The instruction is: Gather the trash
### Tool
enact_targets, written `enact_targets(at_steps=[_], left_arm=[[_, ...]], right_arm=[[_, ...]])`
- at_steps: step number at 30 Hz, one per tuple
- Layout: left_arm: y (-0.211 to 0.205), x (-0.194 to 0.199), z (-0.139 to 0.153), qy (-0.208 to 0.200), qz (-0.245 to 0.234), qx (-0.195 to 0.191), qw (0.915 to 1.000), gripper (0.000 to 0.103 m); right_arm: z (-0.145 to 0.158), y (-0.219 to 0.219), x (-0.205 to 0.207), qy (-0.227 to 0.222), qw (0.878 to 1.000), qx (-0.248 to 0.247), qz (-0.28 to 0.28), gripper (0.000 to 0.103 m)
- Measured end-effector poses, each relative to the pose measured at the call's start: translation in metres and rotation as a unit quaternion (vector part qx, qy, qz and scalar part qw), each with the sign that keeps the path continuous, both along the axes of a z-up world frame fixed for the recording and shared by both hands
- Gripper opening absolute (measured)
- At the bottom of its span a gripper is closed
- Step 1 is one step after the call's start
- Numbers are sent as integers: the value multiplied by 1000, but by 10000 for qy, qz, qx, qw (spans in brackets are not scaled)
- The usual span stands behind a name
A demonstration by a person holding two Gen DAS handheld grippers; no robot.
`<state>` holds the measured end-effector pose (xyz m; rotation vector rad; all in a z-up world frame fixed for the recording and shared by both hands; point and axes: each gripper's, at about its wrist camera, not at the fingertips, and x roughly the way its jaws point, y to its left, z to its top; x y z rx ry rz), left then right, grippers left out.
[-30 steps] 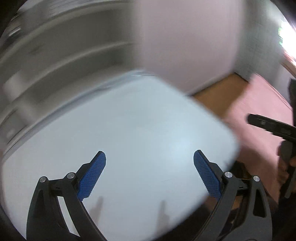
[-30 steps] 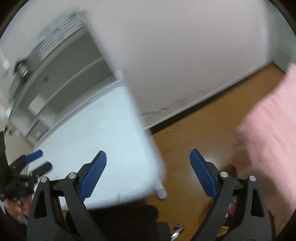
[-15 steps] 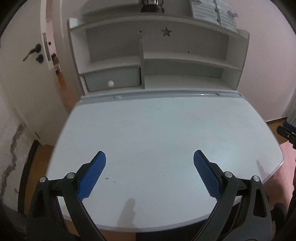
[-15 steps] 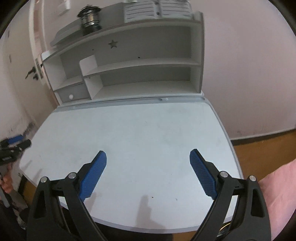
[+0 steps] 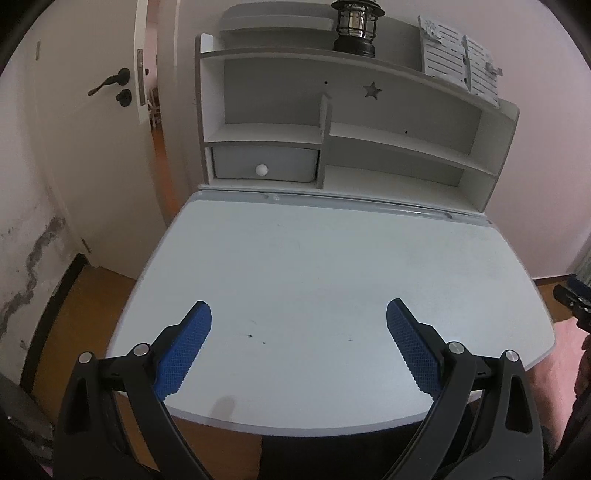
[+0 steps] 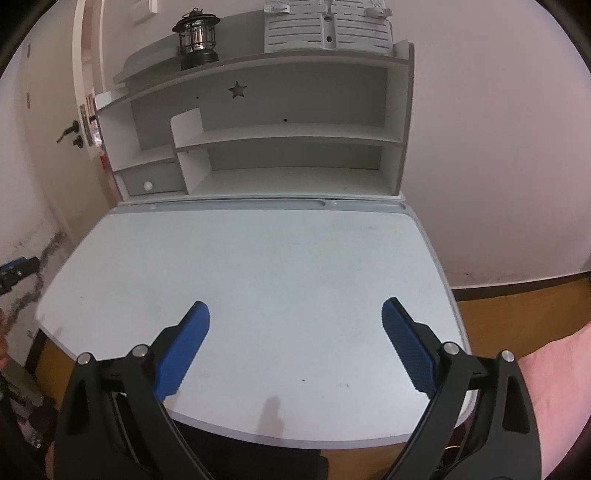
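One pale grey desk (image 5: 332,258) carries one shelf unit (image 5: 369,155) along its back edge. On the unit's top stand one black lantern (image 5: 354,27) and one slatted grey rack (image 5: 461,72); one drawer (image 5: 264,169) sits at its lower left. The left gripper (image 5: 298,323) and right gripper (image 6: 295,321) both hover over the desk's front edge, jaws spread wide and holding nothing. Trash cannot be made out anywhere.
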<state>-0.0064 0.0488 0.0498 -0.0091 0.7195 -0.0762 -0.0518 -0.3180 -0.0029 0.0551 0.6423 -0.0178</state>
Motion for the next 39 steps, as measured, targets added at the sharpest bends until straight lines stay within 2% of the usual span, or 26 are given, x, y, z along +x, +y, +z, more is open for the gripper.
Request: enact_targets(at_steps=[3, 11, 22, 39], left_arm=[[1, -2, -2, -6, 31, 44, 10000, 93], [1, -7, 1, -53, 25, 75, 10000, 93], [-11, -11, 4, -155, -66, 280, 9995, 93], [-14, -12, 3, -128, -98, 295, 9994, 93]], right_arm=[[1, -3, -3, -31, 9998, 172, -58, 91], [12, 1, -16, -238, 9996, 129, -44, 91], [10, -2, -17, -211, 9997, 130, -9, 91], [11, -4, -18, -216, 9997, 135, 11, 91]])
